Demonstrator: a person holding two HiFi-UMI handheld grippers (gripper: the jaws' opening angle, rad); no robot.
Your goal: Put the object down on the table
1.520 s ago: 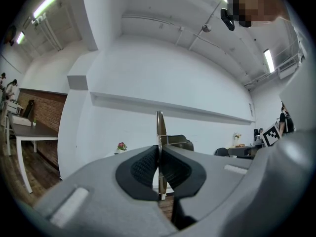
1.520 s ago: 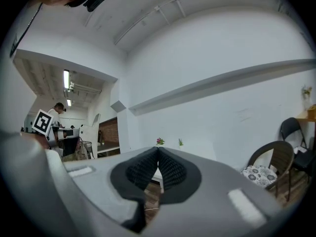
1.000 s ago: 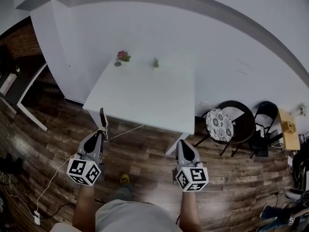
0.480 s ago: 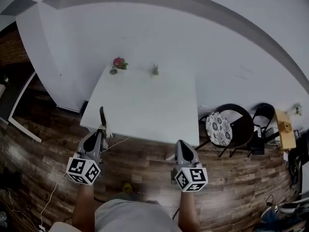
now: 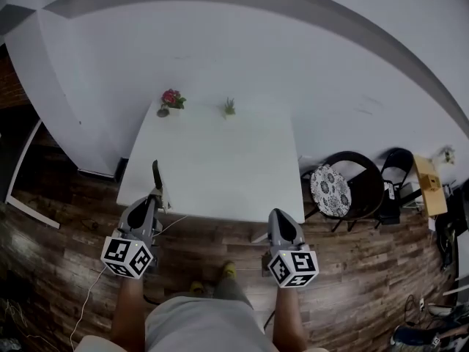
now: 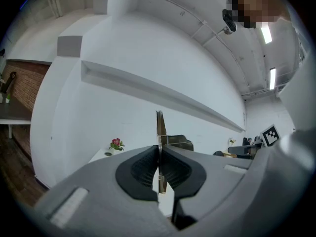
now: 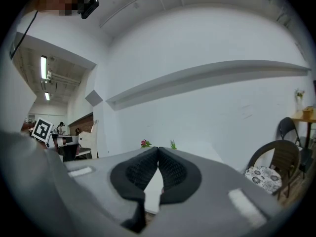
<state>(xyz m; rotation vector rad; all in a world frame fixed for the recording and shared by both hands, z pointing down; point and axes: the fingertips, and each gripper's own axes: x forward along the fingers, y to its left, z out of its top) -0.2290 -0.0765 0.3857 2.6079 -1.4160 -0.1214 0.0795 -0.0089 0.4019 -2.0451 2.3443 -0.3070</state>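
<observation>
My left gripper (image 5: 153, 198) is shut on a thin flat tool with a dark upper end (image 5: 156, 175) that sticks up and forward over the near left edge of the white table (image 5: 212, 160). In the left gripper view the tool (image 6: 159, 125) shows edge-on as a narrow metallic strip clamped between the pads of the left gripper (image 6: 159, 151). My right gripper (image 5: 278, 215) hovers by the table's near right corner, shut with nothing in it. Its pads meet in the right gripper view (image 7: 158, 151).
A pink flower in a small pot (image 5: 169, 99) and a small green plant (image 5: 229, 107) stand at the table's far edge against the white wall. A round cushioned chair (image 5: 331, 189), a black folding chair (image 5: 396, 173) and a small wooden stand (image 5: 429, 185) are at the right. A cable lies on the wooden floor (image 5: 91, 288).
The person has stepped nearer the table, which now lies closer under both grippers. Both grippers keep their pose, the left still holding the tool.
</observation>
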